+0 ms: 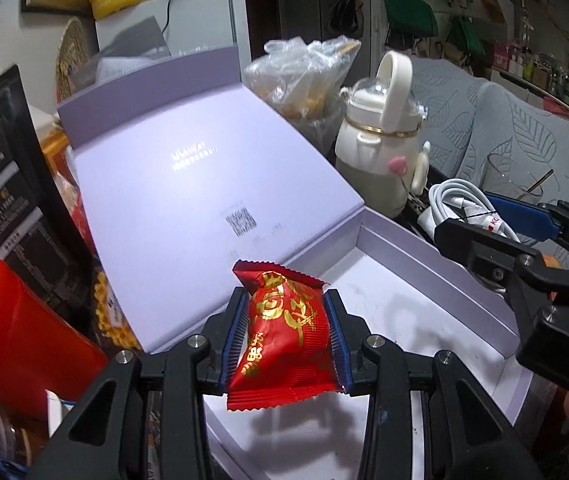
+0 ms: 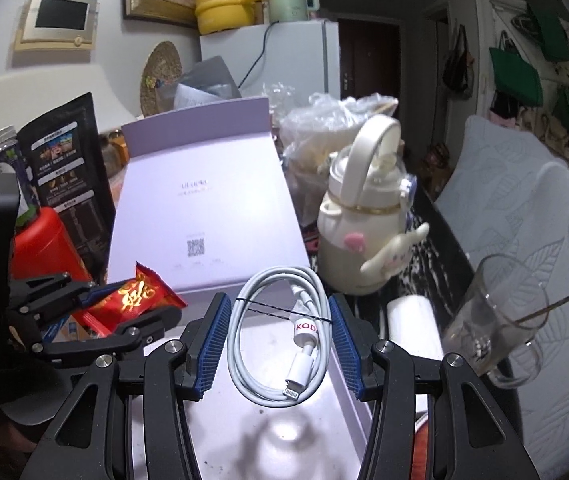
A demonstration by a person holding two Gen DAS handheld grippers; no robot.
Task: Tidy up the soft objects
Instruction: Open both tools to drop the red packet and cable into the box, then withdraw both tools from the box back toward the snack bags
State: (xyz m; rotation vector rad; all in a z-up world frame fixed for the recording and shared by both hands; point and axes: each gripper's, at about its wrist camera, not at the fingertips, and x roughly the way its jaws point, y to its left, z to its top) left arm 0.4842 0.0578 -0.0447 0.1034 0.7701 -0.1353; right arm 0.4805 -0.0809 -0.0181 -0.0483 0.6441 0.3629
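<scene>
**A:** so what's the left gripper (image 1: pixel 286 334) got? 
**B:** pinching a red snack packet (image 1: pixel 284 328), low centre of the frame, over the open lilac box (image 1: pixel 436 280).

**A:** and the right gripper (image 2: pixel 278 340)? 
**B:** fingers pressed on a coiled white cable (image 2: pixel 276 328) above the same box. Cream bottle (image 2: pixel 364 216) sits right of centre.

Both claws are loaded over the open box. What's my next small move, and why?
Probably lower the left claw a little and open it. It grips the red snack packet above the bare white floor of the lilac box, with only its shadow beneath. The right claw holds the coiled white cable over the same box, off to the side, so it can follow.
</scene>
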